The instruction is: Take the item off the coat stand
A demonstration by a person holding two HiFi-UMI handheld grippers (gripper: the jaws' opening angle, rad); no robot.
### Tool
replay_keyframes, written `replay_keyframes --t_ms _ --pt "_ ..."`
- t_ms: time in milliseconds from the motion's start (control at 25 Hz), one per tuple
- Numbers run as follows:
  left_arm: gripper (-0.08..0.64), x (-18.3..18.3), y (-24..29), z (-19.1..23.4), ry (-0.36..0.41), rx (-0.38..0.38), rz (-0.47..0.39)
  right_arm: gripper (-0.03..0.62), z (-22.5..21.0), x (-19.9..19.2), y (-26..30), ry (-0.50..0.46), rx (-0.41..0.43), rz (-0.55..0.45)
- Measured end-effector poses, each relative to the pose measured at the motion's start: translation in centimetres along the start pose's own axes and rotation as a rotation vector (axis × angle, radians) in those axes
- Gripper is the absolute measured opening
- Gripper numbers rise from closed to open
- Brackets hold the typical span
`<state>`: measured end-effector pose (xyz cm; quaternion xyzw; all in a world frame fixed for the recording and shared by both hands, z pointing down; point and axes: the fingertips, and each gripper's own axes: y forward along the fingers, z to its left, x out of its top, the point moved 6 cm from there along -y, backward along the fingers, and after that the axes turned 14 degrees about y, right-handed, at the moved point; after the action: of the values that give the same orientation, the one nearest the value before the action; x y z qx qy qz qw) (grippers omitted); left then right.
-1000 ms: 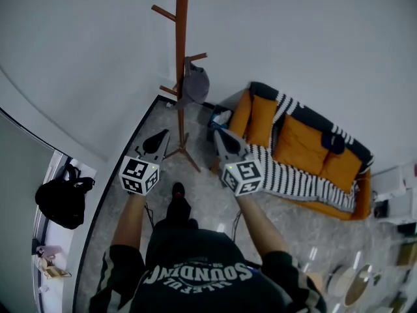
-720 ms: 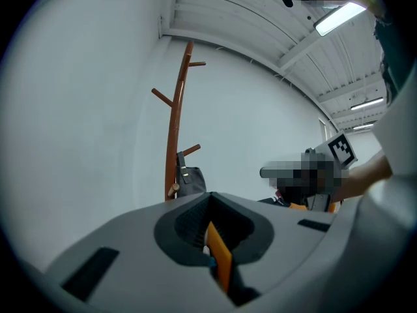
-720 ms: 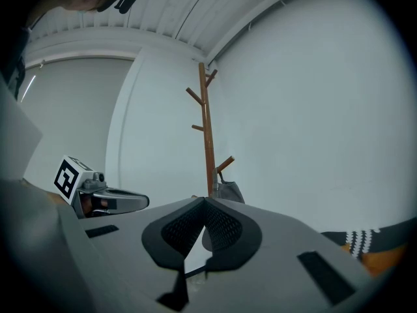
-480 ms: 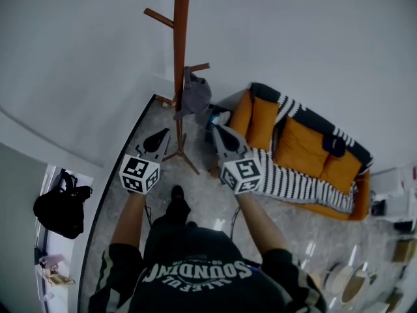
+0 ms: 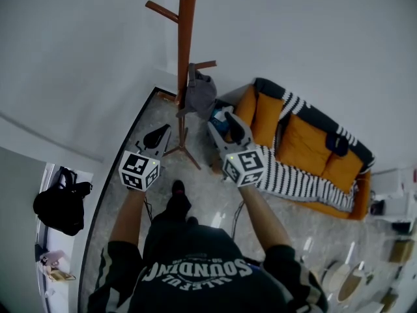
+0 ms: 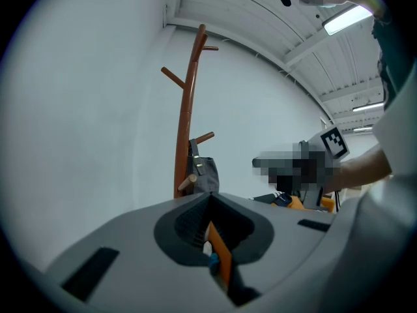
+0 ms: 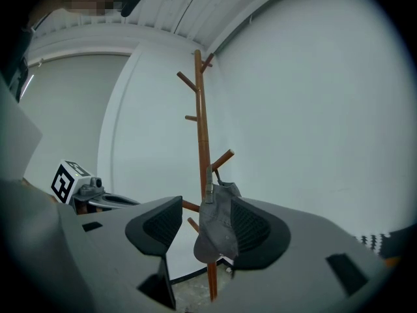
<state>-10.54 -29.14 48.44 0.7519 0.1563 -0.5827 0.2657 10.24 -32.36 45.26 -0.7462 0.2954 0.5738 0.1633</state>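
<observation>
So the grey cap point(image 5: 199, 93) is hanging by its back strap off one of the lower pegs point(image 5: 207, 64) of the wooden coat stand point(image 5: 187, 44), which stands on the floor point(image 5: 202, 194) right by the white wall. The right tongs point(image 5: 226, 119) are held level and close to it, jaws apart and just been opening. In the right gripper view the cap point(image 7: 218, 223) shows in the gap between the two pads, closer to the right-hand one, but nothing is pinching it and I can't tell if it's touching. The left tongs point(image 5: 158, 135) sit a bit lower, on the other side of the stand's base, with the jaws closed together. From the left gripper view the cap point(image 6: 207, 175) and the stand point(image 6: 186, 122) are well ahead of them. Off to the right is an orange sofa point(image 5: 306, 142) with a striped blanket point(image 5: 293, 181) draped over it. A black bag point(image 5: 62, 204) sits far left.
</observation>
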Motion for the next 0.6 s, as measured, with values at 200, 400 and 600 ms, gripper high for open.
replay_keyframes --t_ms 200,400,600 --pt "0.002 -0.6 -0.2 0.4 -0.008 0.011 0.011 0.230 0.1 0.2 1.1 0.010 0.009 0.010" --pt "0.002 -1.0 -0.5 0.5 -0.016 0.017 0.021 0.241 -0.7 0.4 2.5 0.018 0.022 0.020" --pt "0.002 -1.7 -0.6 0.7 -0.024 0.026 0.034 0.256 -2.0 0.4 4.5 0.004 0.021 0.039"
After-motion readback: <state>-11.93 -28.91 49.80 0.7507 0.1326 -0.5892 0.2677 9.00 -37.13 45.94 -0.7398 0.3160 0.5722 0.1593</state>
